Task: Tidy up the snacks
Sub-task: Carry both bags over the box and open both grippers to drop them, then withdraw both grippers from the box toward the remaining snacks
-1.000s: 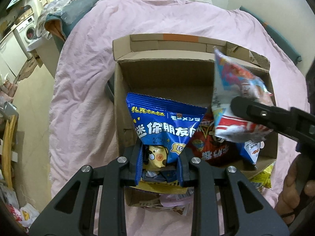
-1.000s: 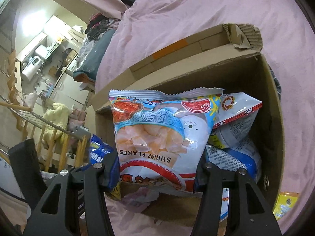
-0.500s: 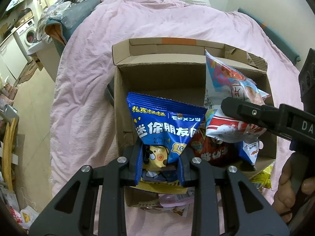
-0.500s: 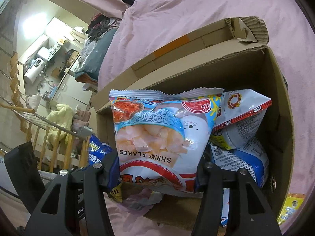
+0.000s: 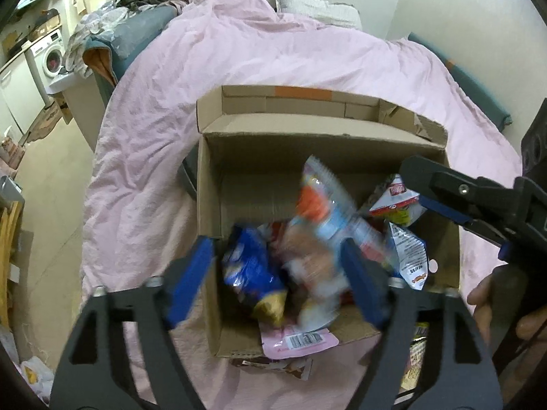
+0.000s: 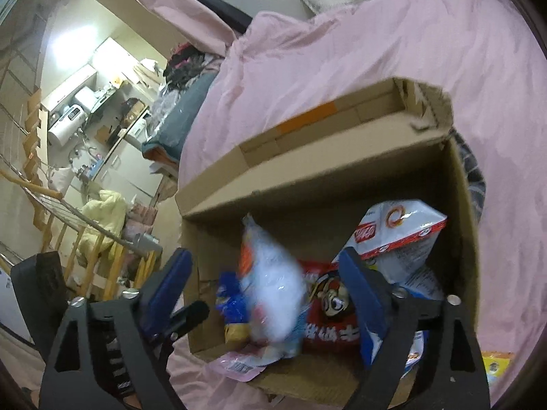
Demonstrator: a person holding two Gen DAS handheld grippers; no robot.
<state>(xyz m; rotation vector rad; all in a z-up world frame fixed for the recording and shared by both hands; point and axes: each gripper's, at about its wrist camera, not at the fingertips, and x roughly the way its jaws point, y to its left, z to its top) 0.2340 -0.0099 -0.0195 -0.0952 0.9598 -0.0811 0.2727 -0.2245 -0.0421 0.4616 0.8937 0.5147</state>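
An open cardboard box (image 5: 321,140) sits on the pink bed and also shows in the right wrist view (image 6: 342,160). A blue snack bag (image 5: 251,266) and a blurred shrimp flakes bag (image 5: 324,229) are inside it, loose and in motion. My left gripper (image 5: 277,276) is open and empty above the box's near edge. My right gripper (image 6: 266,294) is open and empty over the box; the shrimp bag (image 6: 273,290) shows blurred between its fingers, with the blue bag (image 6: 232,304) beside it. The right gripper also shows in the left wrist view (image 5: 444,188).
A red snack bag (image 6: 328,314) and a white and red bag (image 6: 400,229) lie in the box. A pink packet (image 5: 301,341) hangs over the near wall. Yellow packets (image 6: 495,365) lie on the pink bedcover (image 5: 273,61). The floor and a washing machine (image 5: 51,58) are left.
Both grippers opened. The blue bag left my left gripper and the shrimp flakes bag left my right gripper; both are dropping into the box. Both grippers pulled back and up.
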